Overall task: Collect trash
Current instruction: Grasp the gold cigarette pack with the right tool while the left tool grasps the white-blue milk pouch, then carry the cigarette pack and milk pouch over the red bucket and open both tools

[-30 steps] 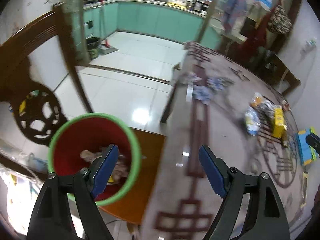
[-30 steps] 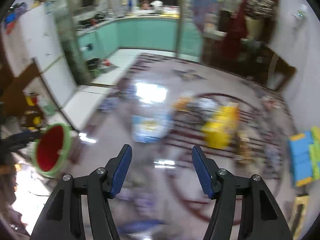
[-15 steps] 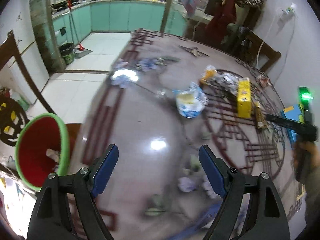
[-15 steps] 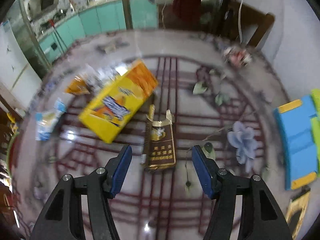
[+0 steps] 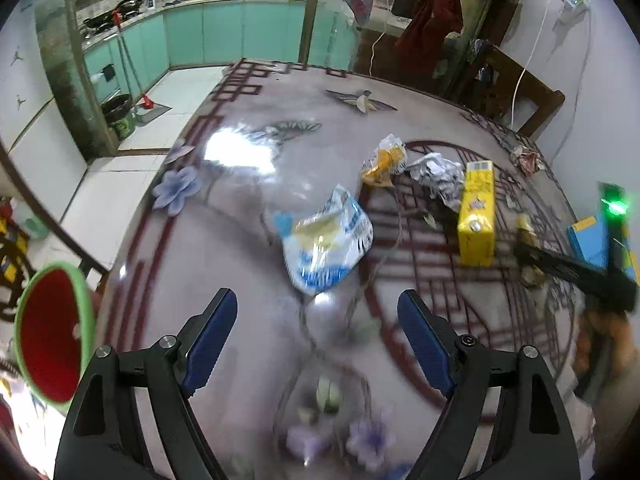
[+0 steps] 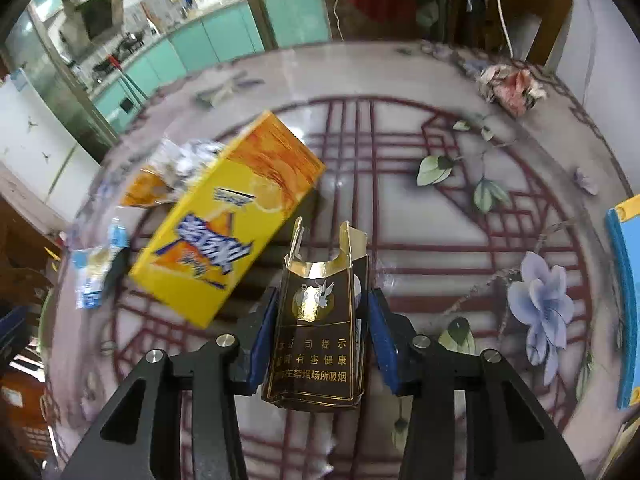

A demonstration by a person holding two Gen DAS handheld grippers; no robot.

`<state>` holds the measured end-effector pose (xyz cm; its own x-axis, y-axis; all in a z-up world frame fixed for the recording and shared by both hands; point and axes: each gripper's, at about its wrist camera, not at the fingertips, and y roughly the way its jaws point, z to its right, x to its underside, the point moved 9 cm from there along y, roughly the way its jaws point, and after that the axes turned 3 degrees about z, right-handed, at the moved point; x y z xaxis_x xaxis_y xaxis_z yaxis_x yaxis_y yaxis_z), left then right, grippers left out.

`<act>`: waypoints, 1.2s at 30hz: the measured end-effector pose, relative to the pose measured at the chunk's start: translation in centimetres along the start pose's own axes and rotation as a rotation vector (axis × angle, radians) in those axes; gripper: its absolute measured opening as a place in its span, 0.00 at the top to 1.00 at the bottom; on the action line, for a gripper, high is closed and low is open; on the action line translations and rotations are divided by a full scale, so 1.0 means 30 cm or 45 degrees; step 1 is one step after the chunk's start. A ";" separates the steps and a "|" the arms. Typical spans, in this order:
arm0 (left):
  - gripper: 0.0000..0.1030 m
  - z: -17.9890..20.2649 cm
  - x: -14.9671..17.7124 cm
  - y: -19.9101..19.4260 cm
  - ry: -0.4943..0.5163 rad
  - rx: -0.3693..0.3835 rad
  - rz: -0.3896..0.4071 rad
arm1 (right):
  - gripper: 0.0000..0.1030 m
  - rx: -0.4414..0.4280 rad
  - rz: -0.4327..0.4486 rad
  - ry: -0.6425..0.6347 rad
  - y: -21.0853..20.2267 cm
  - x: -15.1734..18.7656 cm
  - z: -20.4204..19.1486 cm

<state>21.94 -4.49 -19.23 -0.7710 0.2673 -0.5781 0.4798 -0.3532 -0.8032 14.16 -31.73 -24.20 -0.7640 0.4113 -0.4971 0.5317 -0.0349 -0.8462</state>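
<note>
At the counter's (image 5: 224,264) left edge, a red bin (image 5: 50,332) with a green rim is tilted with its mouth toward the litter, presumably so that pieces can be dropped in without a long carry. Just right of it, the left gripper (image 5: 316,340) is held over bare counter with its fingers (image 5: 212,332) spread wide and nothing between them, seemingly kept ready for the blue-and-white wrapper (image 5: 326,240) lying ahead. Beyond that wrapper, an orange packet (image 5: 384,160), crumpled foil (image 5: 436,172) and a yellow box (image 5: 476,216) are scattered close together. Farther right, the right gripper (image 6: 322,332) has been set astride a dark cigarette pack (image 6: 316,340), its torn top pointing away; the fingers (image 6: 264,336) have just been closing, and the pack is flanked tightly on both sides, though full pad contact cannot be told. A grip across the narrow sides suits a flattened pack. A crumpled pink paper (image 6: 510,86) is left near the far right edge.
</note>
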 end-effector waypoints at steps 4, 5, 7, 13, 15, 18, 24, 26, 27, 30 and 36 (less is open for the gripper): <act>0.20 -0.011 -0.040 0.104 -0.047 0.000 -0.018 | 0.58 -0.011 0.023 -0.008 -0.063 0.041 -0.016; 0.20 -0.014 -0.046 0.130 -0.074 0.010 -0.032 | 0.57 0.006 0.020 -0.033 -0.065 0.056 -0.019; 0.20 -0.013 -0.058 0.169 -0.111 0.024 -0.051 | 0.57 0.026 0.019 -0.060 -0.076 0.075 -0.015; 0.20 -0.010 -0.037 0.255 -0.134 0.001 -0.116 | 0.56 0.035 0.042 -0.011 -0.099 0.095 0.012; 0.20 -0.006 -0.021 0.272 -0.136 -0.005 -0.134 | 0.56 0.035 0.045 -0.013 -0.097 0.090 0.009; 0.24 0.000 -0.017 0.276 -0.118 -0.018 -0.120 | 0.56 0.034 0.056 -0.017 -0.100 0.081 0.002; 0.86 -0.002 -0.027 0.282 -0.134 0.032 -0.124 | 0.56 0.023 0.056 -0.020 -0.104 0.067 -0.023; 0.89 -0.009 -0.029 0.281 -0.164 0.059 -0.123 | 0.56 0.013 0.064 -0.016 -0.116 0.065 -0.038; 0.94 -0.010 -0.032 0.278 -0.167 0.066 -0.120 | 0.56 0.009 0.070 -0.016 -0.125 0.063 -0.047; 0.98 -0.003 -0.047 0.232 -0.124 0.068 -0.076 | 0.56 0.000 0.090 -0.021 -0.162 0.057 -0.075; 0.98 0.019 -0.063 0.073 -0.035 0.100 0.030 | 0.56 -0.004 0.161 -0.039 -0.279 0.052 -0.149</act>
<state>24.22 -6.27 -19.81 -0.7716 0.2338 -0.5916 0.4642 -0.4289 -0.7750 10.15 -26.72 -17.03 -0.7018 0.3757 -0.6052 0.6253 -0.0820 -0.7760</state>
